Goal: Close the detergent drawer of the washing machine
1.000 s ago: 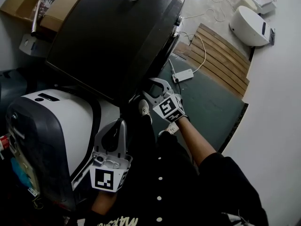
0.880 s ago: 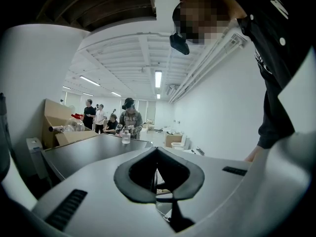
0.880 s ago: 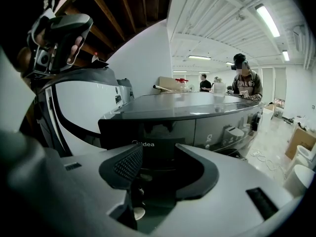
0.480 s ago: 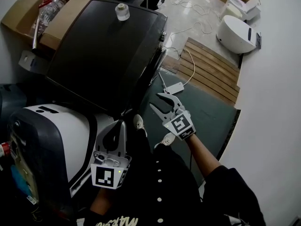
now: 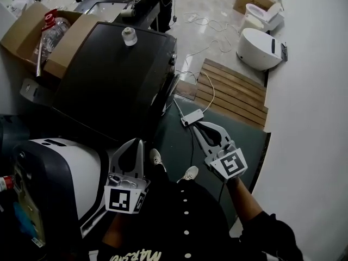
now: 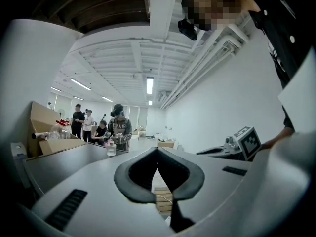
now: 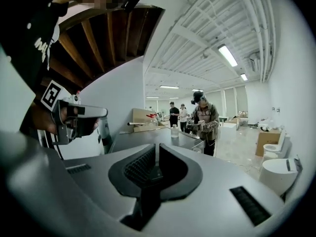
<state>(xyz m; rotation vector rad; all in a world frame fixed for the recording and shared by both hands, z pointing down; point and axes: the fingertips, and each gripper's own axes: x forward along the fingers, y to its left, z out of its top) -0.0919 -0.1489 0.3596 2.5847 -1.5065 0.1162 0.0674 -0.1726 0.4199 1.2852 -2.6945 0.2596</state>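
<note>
The washing machine (image 5: 114,75) fills the upper left of the head view, showing its dark top with a small bottle (image 5: 129,36) standing on it. Its front runs down the right edge, seen nearly edge-on, so the drawer cannot be made out. A cardboard box (image 5: 32,37) sits beside it at the far upper left.

The left gripper (image 5: 136,145) hangs at lower centre, just below the machine. Its jaws are together at the tips and hold nothing.

The right gripper (image 5: 199,126) is right of centre, over a green mat (image 5: 244,140), with its tips near a white power strip (image 5: 193,117). Its jaws have just been closing and now meet, with nothing between them. Wooden slats (image 5: 234,91) lie beyond the mat. Both gripper views show people (image 7: 203,116) standing behind the machine.
</note>
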